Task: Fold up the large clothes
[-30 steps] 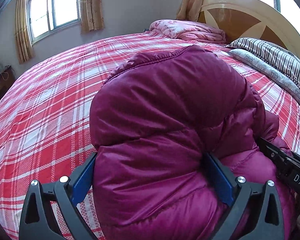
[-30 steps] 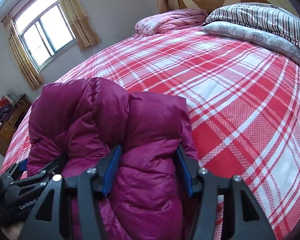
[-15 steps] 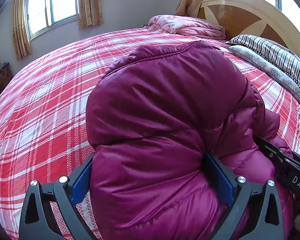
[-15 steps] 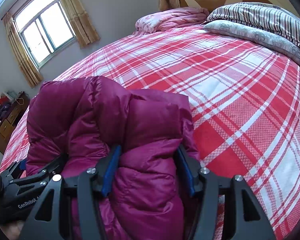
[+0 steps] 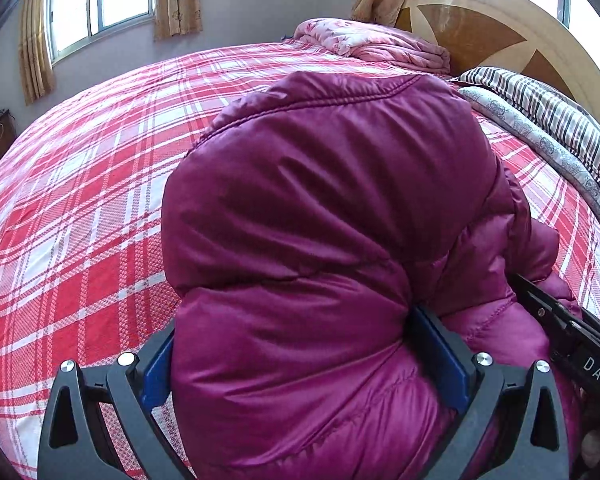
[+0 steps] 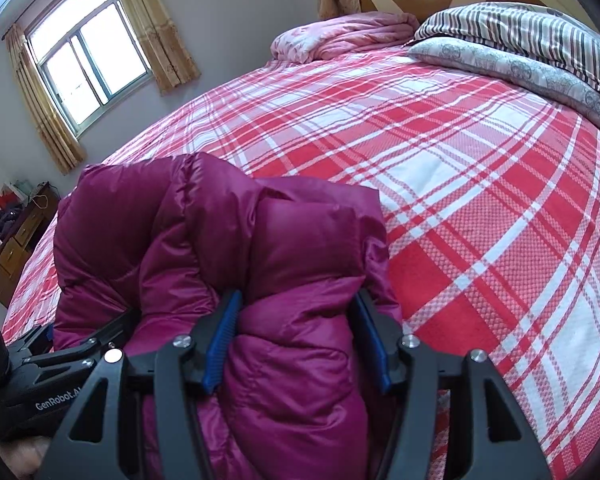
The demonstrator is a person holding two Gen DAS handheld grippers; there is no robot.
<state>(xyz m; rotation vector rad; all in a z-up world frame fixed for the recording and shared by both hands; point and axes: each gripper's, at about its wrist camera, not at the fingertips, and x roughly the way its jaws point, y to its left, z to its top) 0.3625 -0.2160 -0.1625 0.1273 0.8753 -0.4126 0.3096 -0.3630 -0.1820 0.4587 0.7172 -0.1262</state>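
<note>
the bulky magenta quilted down jacket (image 5: 332, 240), doubled over, is held above the red-and-white plaid bed sheet (image 5: 80, 216). left tongs (image 5: 306, 364) and right tongs (image 6: 296, 340) are each clamped on padded folds. judged mid-fold; lowering flat onto the bed is called for next.

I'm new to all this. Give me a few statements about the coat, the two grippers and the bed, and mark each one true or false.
1. The purple coat is bunched up in a thick bundle. True.
2. The left gripper hangs open with nothing between its pads. False: it is clamped on the coat.
3. The right gripper is clamped on a fold of the coat. True.
4. The bed has a plain blue cover. False: the cover is red and white plaid.
5. A striped pillow lies near the headboard. True.
</note>
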